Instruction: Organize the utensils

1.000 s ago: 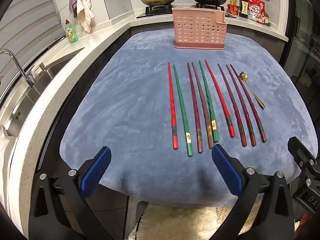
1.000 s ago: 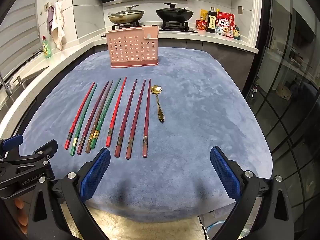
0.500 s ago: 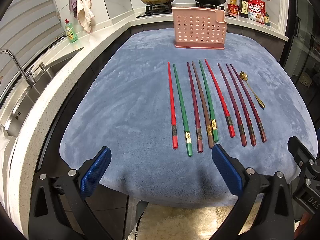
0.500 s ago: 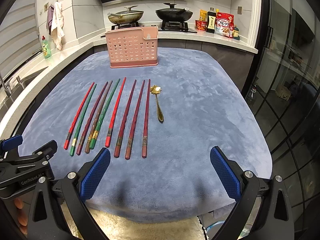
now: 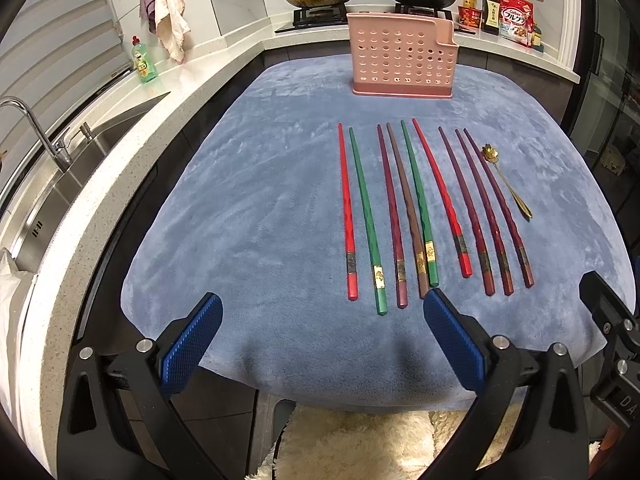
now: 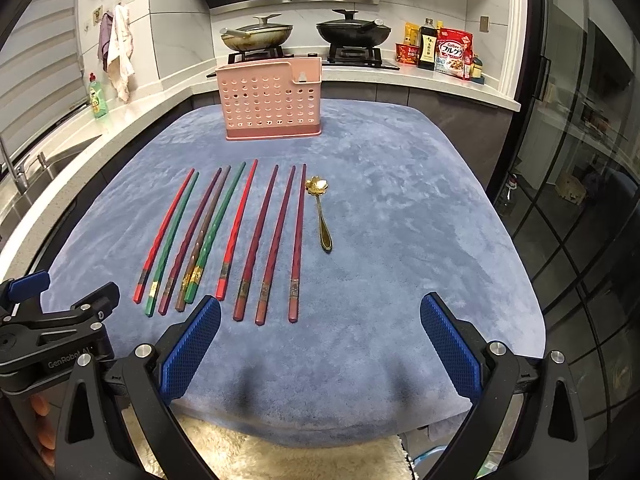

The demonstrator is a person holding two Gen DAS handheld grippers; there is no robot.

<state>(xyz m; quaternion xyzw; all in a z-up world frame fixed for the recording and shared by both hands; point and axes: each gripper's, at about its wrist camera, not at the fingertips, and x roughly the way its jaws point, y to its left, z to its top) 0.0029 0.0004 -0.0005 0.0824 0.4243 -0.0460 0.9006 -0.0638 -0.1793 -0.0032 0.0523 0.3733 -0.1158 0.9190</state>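
Observation:
Several red, green, brown and maroon chopsticks [image 5: 416, 208] lie side by side on a blue cloth [image 5: 260, 220]; they also show in the right wrist view [image 6: 224, 236]. A gold spoon [image 5: 506, 182] lies just right of them, also in the right wrist view [image 6: 320, 212]. A pink perforated utensil holder [image 5: 402, 60] stands upright at the far end, also in the right wrist view [image 6: 272, 100]. My left gripper [image 5: 322, 342] is open and empty at the cloth's near edge. My right gripper [image 6: 320, 344] is open and empty, near the chopsticks' near ends.
A white counter with a sink [image 5: 44, 184] and a green soap bottle [image 5: 143, 60] runs along the left. A stove with two pans [image 6: 304, 36] and food packages [image 6: 448, 54] are behind the holder. A fluffy rug [image 5: 360, 444] lies below.
The right gripper has moved slightly forward toward the chopsticks. The left gripper has barely moved.

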